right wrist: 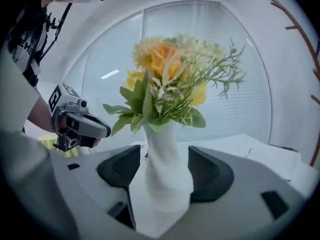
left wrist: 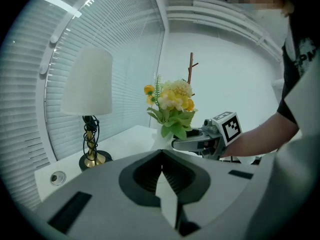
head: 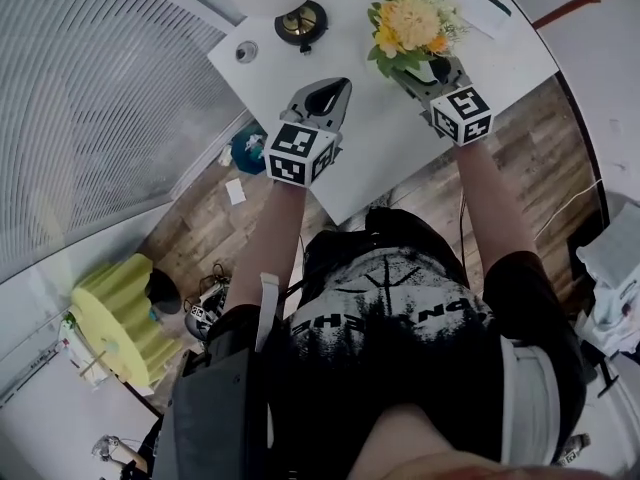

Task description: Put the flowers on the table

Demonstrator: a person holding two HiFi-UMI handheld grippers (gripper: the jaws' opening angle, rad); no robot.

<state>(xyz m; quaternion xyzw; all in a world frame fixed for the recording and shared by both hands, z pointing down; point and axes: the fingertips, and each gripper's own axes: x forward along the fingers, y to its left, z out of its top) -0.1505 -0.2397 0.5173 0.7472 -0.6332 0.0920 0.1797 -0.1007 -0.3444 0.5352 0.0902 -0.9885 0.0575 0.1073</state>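
1. White table (head: pixel 370 158) lies below us, with a lamp (head: pixel 300 20) at its far left beside slatted blinds (head: pixel 90 98).
2. Our flowers (head: pixel 410 23) stand upright in a white vase (right wrist: pixel 161 139) on the table, far right.
3. Our right gripper (right wrist: pixel 165 171) has its fingers spread wide around the vase, with a gap at its neck.
4. Our left gripper (head: pixel 340 90), left of the vase, has its fingers pressed together, holding nothing.

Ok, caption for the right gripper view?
Right gripper, jaws open, straddling a white vase of yellow flowers on the table; left gripper beyond.
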